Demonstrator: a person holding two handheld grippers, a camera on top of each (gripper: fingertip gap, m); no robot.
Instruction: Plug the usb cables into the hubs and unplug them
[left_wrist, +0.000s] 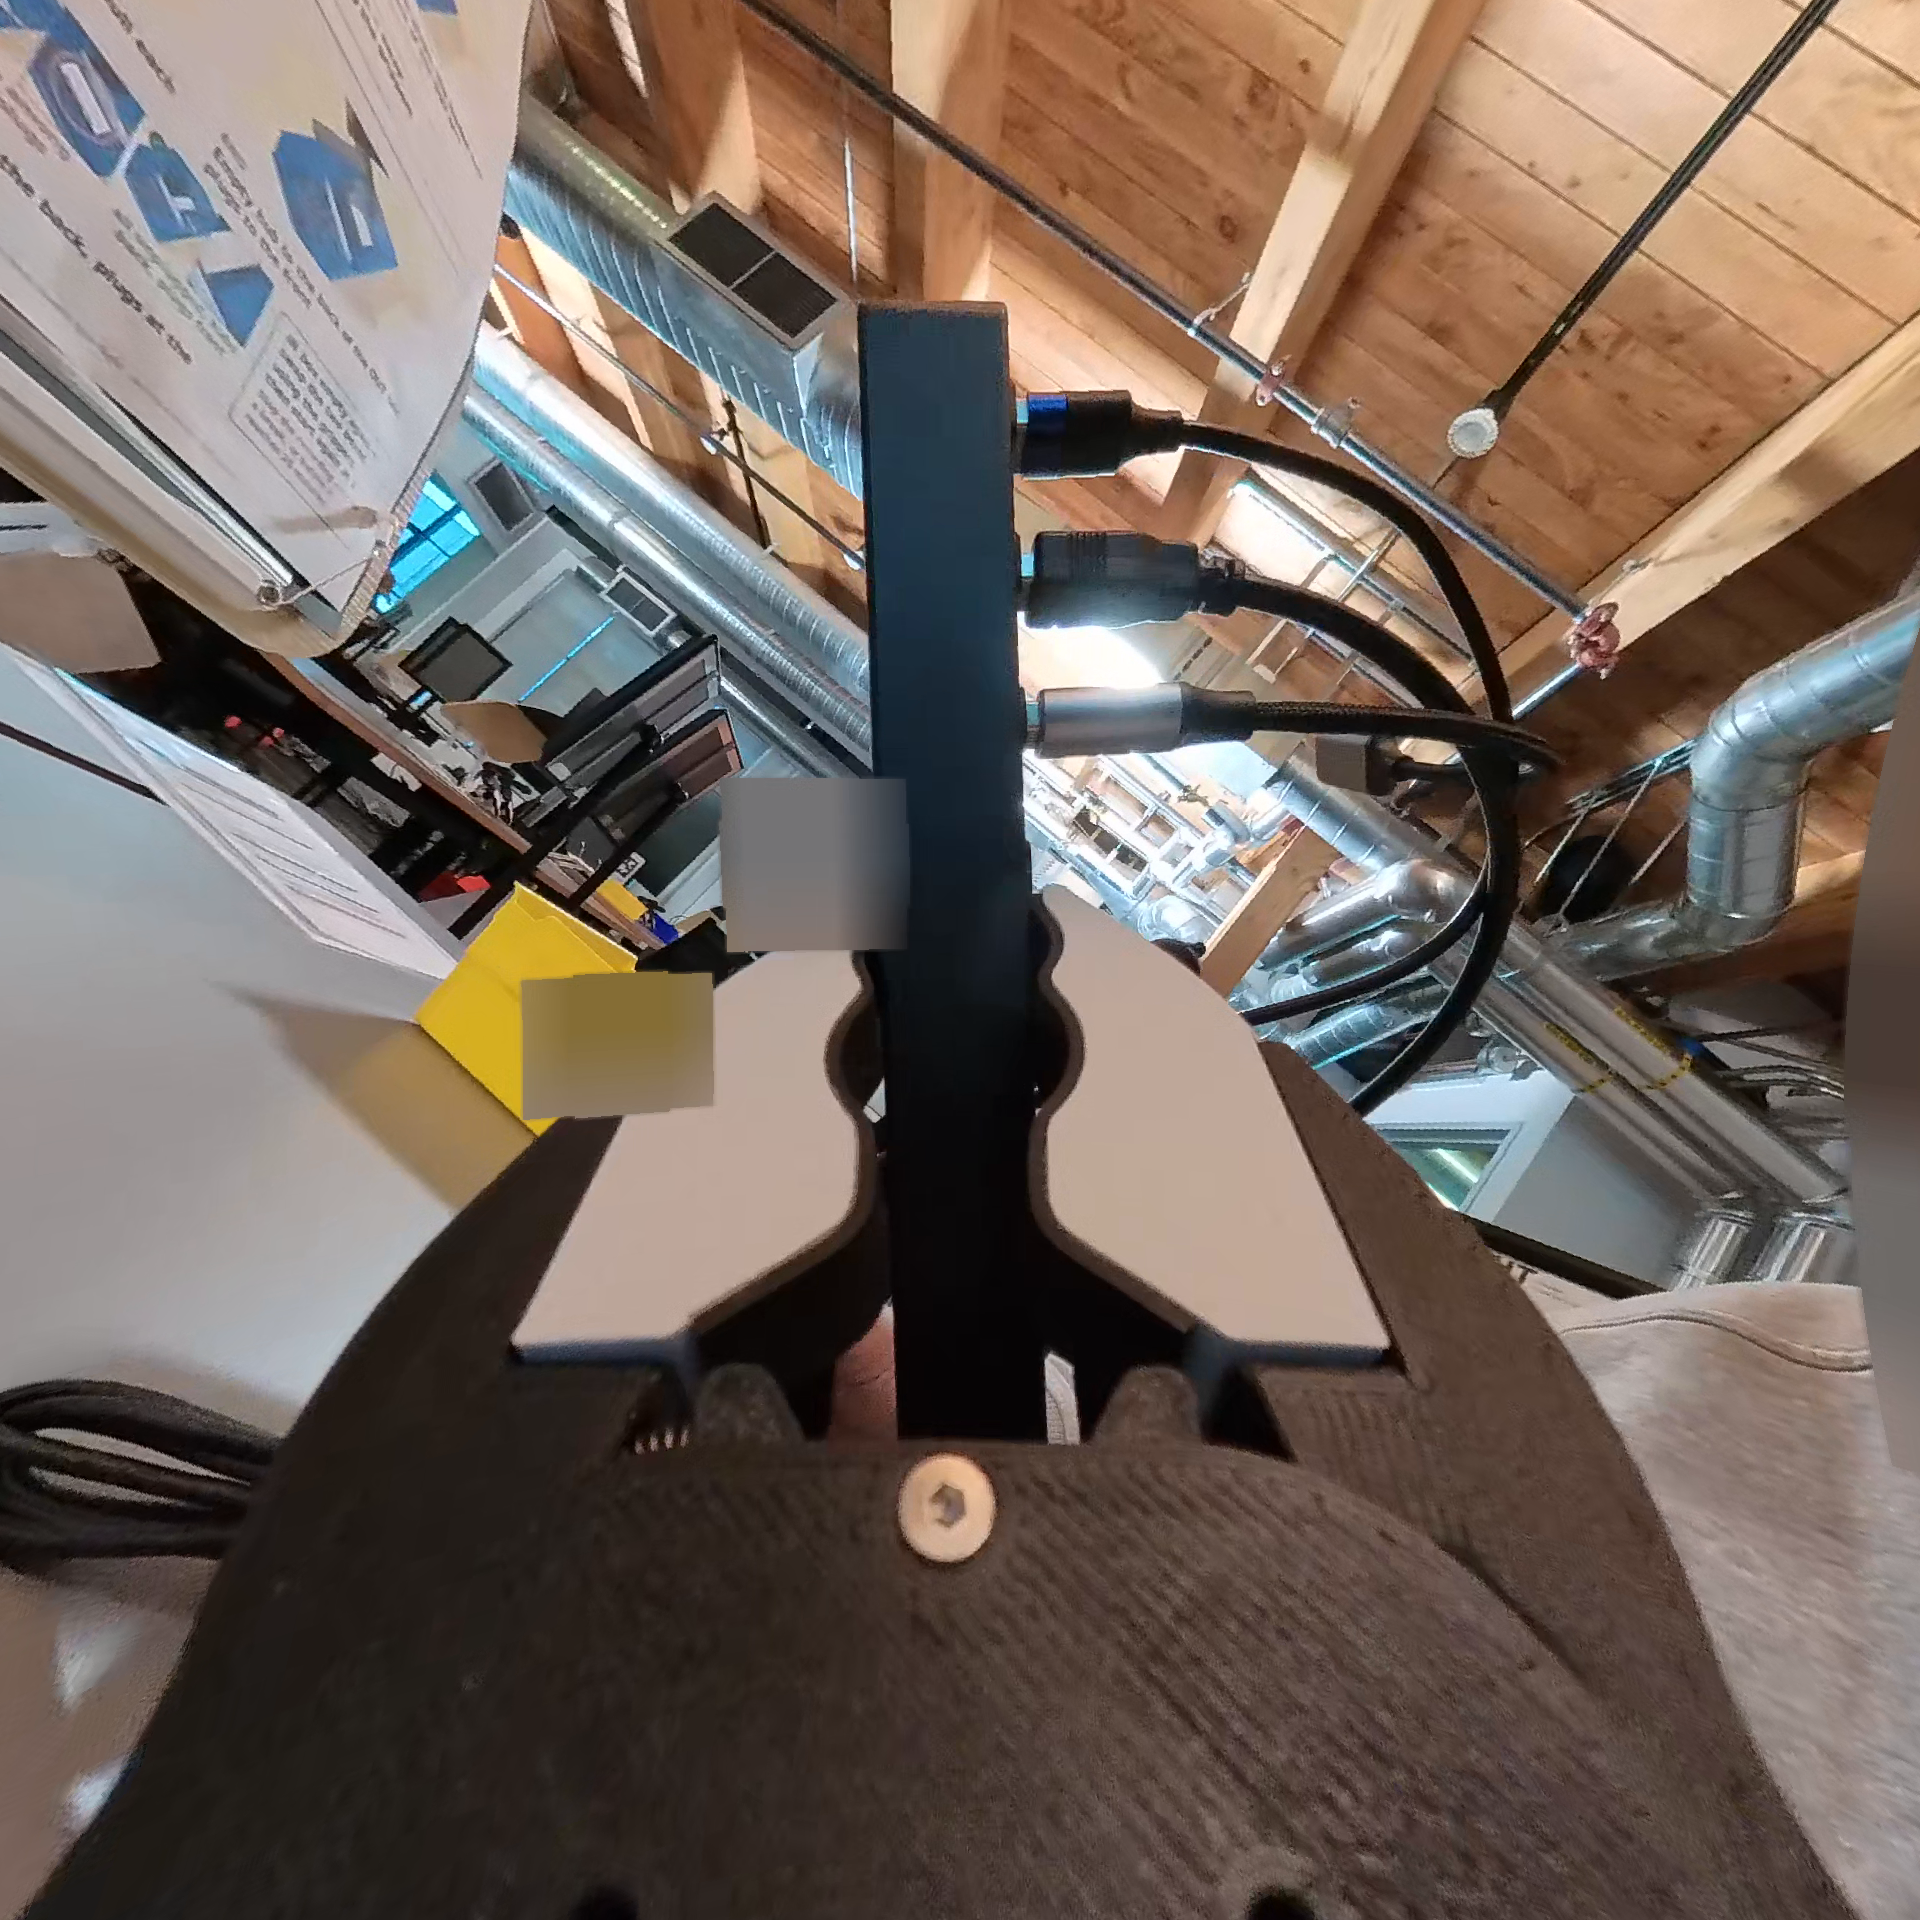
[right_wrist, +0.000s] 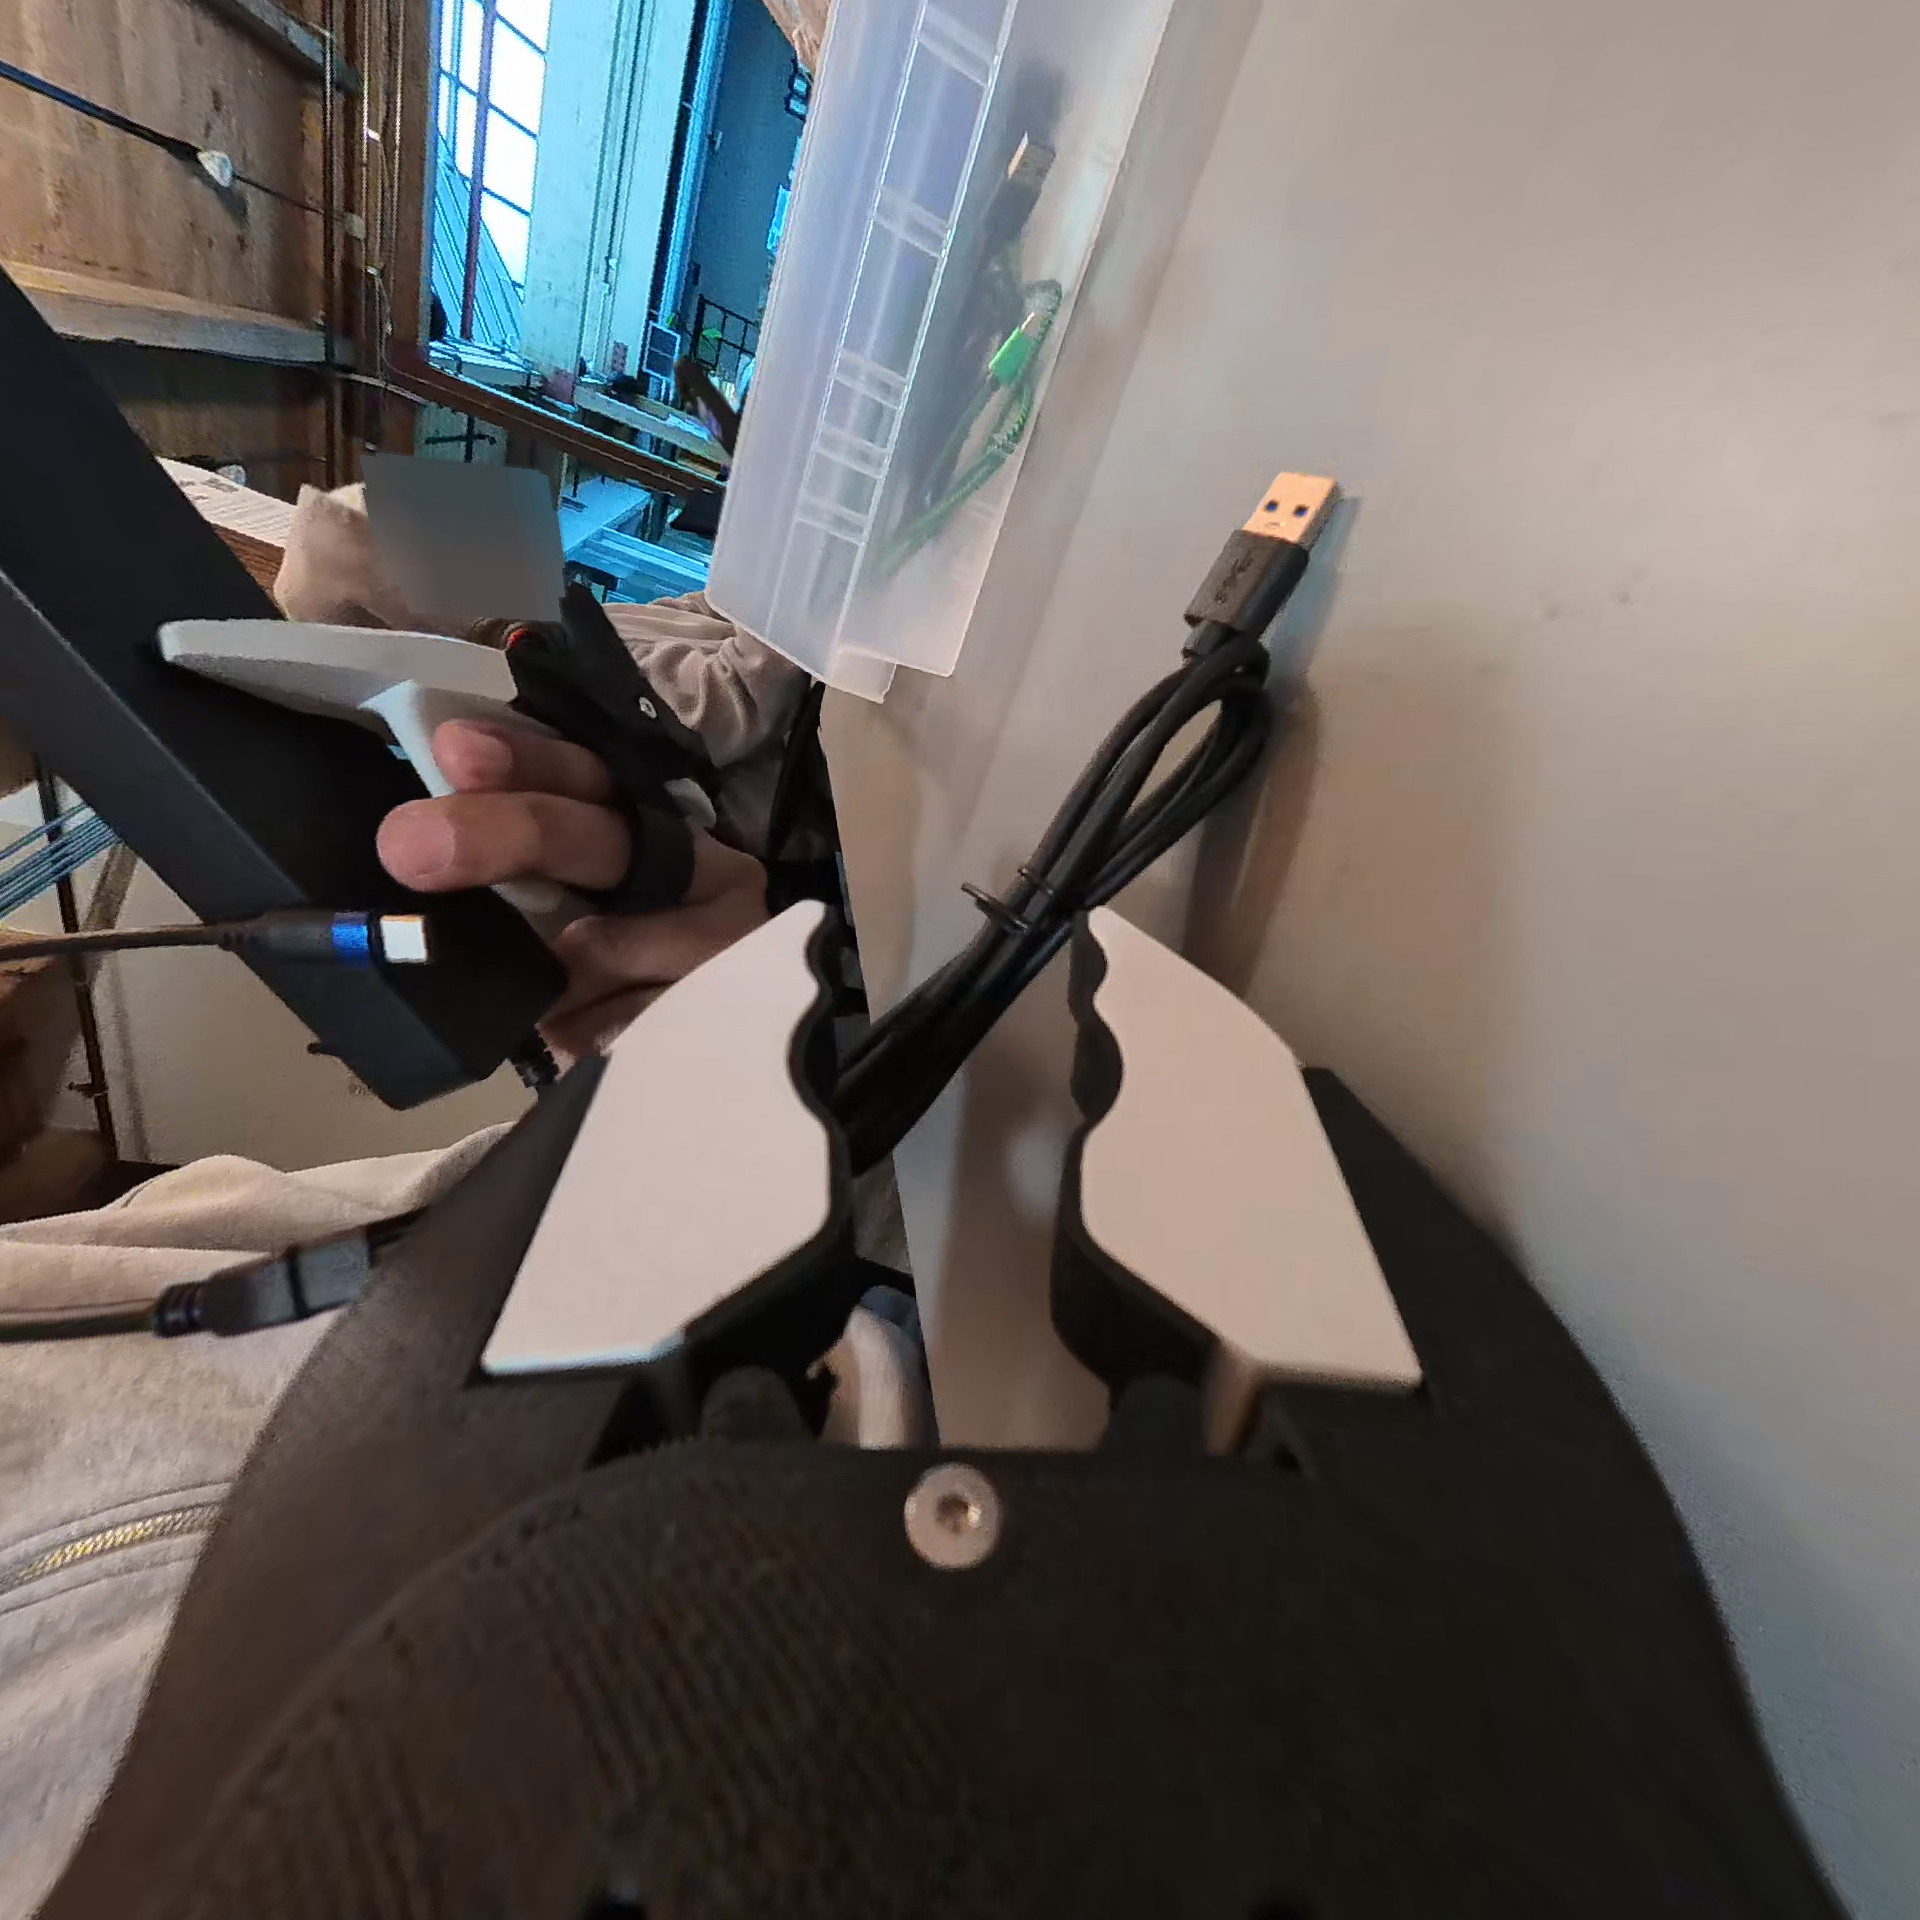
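The hub's (left_wrist: 940, 665) lower end is hidden between the left gripper's (left_wrist: 951, 997) jaws.

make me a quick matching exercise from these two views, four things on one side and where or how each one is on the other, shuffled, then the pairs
Things
1. long black hub bar
2. black cable with silver braided-end plug
3. bundled black usb cable with bare gold-coloured plug
4. clear plastic compartment box

States
A. lying on the grey table, between the open right gripper's fingers, not gripped
B. clamped in the left gripper
C. holds green and black cables inside
D. plugged into the side of the hub, lowest of three

Pairs: 1-B, 2-D, 3-A, 4-C

The right gripper is open.
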